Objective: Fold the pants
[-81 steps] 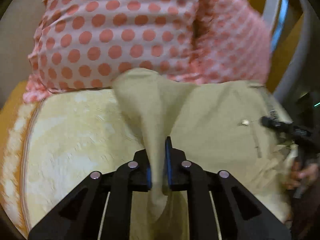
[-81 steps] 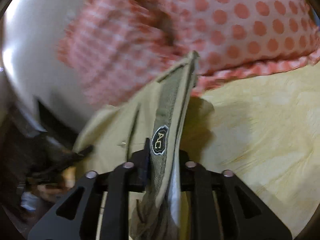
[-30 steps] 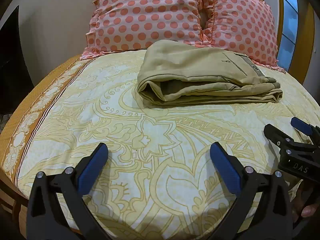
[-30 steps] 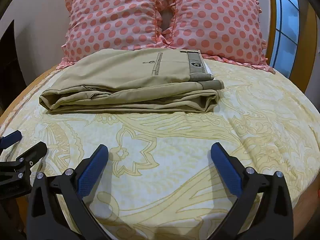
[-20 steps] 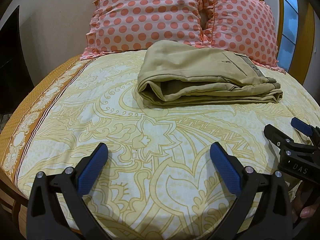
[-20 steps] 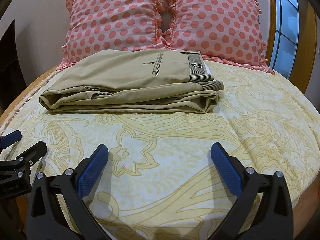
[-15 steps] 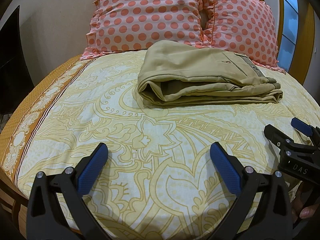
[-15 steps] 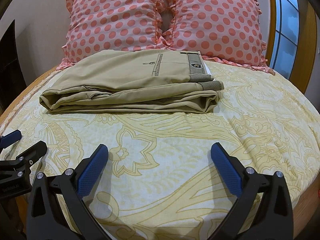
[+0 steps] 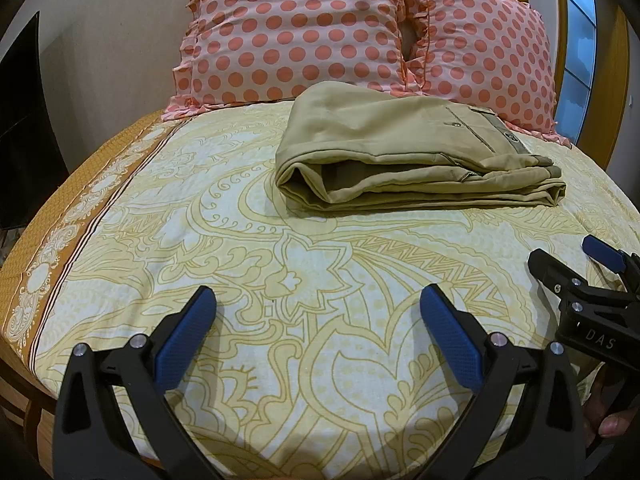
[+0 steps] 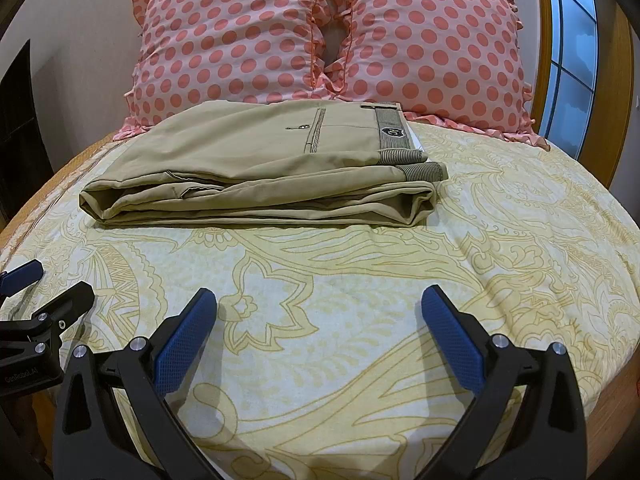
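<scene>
The khaki pants (image 9: 400, 160) lie folded in a flat stack on the yellow patterned bed sheet (image 9: 280, 280), just in front of the pillows. In the right wrist view the pants (image 10: 260, 168) show the back pocket and striped waistband on top. My left gripper (image 9: 318, 312) is open and empty, well back from the pants over the near part of the bed. My right gripper (image 10: 318, 312) is also open and empty, beside the left one. Each gripper shows at the edge of the other's view: the right gripper (image 9: 568, 264) and the left gripper (image 10: 48, 292).
Two pink polka-dot pillows (image 10: 320, 40) stand against the wall behind the pants. The bed has an orange border (image 9: 60, 220) on the left. A window with a wooden frame (image 10: 572, 52) is at the right. A dark object (image 9: 20, 120) stands at the far left.
2.7 s ago both grippers were shut on the pants and held them up. They have since let go, opened and drawn back. Over the last second nothing has moved.
</scene>
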`<control>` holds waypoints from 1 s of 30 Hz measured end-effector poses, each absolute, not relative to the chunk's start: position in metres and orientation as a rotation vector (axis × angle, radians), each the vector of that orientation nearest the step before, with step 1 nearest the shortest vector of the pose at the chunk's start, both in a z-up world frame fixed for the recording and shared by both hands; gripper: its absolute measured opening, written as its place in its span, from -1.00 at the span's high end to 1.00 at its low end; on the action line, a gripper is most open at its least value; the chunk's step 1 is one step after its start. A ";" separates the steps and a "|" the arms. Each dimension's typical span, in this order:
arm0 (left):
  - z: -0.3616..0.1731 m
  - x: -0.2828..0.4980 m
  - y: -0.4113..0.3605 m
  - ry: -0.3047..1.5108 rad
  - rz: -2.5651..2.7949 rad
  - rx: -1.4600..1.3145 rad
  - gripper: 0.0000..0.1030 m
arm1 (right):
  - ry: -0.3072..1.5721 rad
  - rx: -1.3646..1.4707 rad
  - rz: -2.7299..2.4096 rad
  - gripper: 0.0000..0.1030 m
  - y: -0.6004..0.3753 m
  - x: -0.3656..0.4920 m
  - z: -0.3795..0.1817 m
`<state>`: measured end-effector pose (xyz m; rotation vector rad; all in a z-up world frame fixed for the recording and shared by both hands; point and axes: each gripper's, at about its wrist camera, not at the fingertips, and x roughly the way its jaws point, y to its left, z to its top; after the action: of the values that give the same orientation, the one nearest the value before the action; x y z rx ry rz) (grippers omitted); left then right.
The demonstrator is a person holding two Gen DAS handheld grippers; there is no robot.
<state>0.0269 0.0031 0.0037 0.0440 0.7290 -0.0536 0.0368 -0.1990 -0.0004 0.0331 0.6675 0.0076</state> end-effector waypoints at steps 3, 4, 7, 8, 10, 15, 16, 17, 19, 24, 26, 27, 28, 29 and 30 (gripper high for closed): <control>0.004 0.027 0.003 0.731 -0.053 0.043 -0.97 | 0.668 0.033 0.008 -0.97 -0.199 0.037 0.000; 0.003 0.028 0.003 0.732 -0.053 0.043 -0.97 | 0.668 0.033 0.008 -0.97 -0.199 0.037 -0.001; 0.004 0.028 0.004 0.730 -0.053 0.043 -0.97 | 0.667 0.033 0.007 -0.97 -0.199 0.037 0.000; 0.004 0.028 0.004 0.730 -0.053 0.043 -0.97 | 0.667 0.033 0.007 -0.97 -0.199 0.037 -0.001; 0.004 0.028 0.004 0.729 -0.053 0.043 -0.97 | 0.667 0.033 0.007 -0.97 -0.199 0.037 -0.001; 0.004 0.028 0.004 0.728 -0.052 0.042 -0.97 | 0.666 0.033 0.007 -0.97 -0.199 0.037 -0.001; 0.004 0.028 0.004 0.728 -0.051 0.042 -0.97 | 0.666 0.033 0.007 -0.97 -0.199 0.037 -0.001; 0.004 0.028 0.004 0.726 -0.052 0.042 -0.97 | 0.666 0.033 0.007 -0.97 -0.199 0.037 -0.001; 0.004 0.028 0.003 0.725 -0.052 0.042 -0.97 | 0.666 0.033 0.007 -0.97 -0.199 0.037 -0.001; 0.004 0.028 0.002 0.726 -0.049 0.041 -0.97 | 0.666 0.033 0.007 -0.97 -0.199 0.037 -0.001; 0.004 0.027 0.002 0.724 -0.048 0.041 -0.97 | 0.666 0.033 0.008 -0.97 -0.199 0.037 -0.001; 0.004 0.028 0.002 0.722 -0.049 0.043 -0.97 | 0.665 0.033 0.007 -0.97 -0.198 0.037 -0.001; 0.005 0.028 0.002 0.721 -0.049 0.043 -0.97 | 0.665 0.033 0.007 -0.97 -0.198 0.037 -0.001; 0.005 0.027 0.001 0.719 -0.049 0.044 -0.97 | 0.665 0.033 0.007 -0.97 -0.198 0.037 -0.001; 0.005 0.027 0.001 0.719 -0.050 0.045 -0.97 | 0.665 0.034 0.007 -0.97 -0.198 0.038 -0.002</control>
<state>0.0272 0.0012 0.0045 0.0449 0.7191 -0.0496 0.0375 -0.1983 -0.0015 0.0337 0.6649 0.0067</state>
